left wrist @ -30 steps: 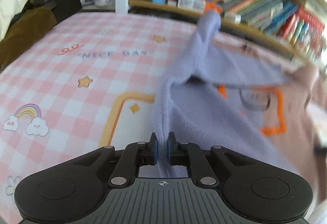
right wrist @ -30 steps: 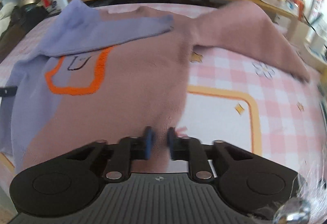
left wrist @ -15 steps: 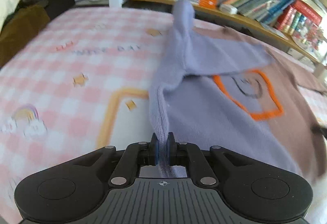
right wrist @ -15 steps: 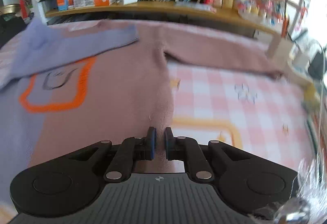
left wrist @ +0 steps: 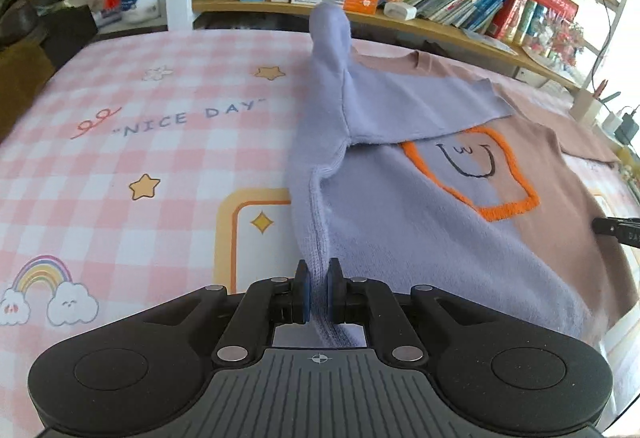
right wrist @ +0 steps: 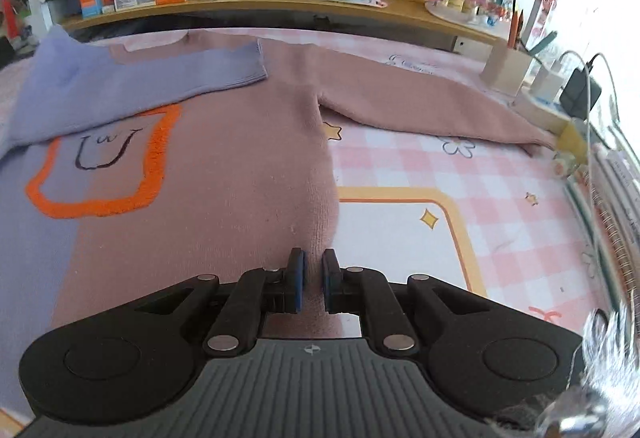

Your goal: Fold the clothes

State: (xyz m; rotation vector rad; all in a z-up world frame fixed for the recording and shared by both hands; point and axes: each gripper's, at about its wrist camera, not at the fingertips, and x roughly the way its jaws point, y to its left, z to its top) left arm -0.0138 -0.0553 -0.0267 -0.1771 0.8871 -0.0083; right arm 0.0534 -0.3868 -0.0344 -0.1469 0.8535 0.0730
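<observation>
Sweater (right wrist: 224,174), half lilac and half dusty pink, lies spread on a pink checked cloth (left wrist: 132,142) printed with stars, a rainbow and "NICE DAY". Orange outlined patch (right wrist: 100,166) with a drawn smile sits on the chest, straddling the two colours.

Lilac sleeve (right wrist: 132,78) is folded across the chest, cuff ending near the collar. Pink sleeve (right wrist: 420,106) stretches flat out to the side, its end close to a power strip (right wrist: 560,106) at the cloth's edge.

Left gripper (left wrist: 317,288): blue pads pinched tight on the sweater's lilac side edge, near the hem. The knit rises in a ridge from the pads toward the shoulder.

Right gripper (right wrist: 313,278): jaws narrow, a slim gap between the pads, positioned at the pink side edge near the hem. Fabric shows in the gap; I cannot tell if it is gripped.

Bookshelf (right wrist: 280,2) packed with books and small boxes runs behind the cloth.
</observation>
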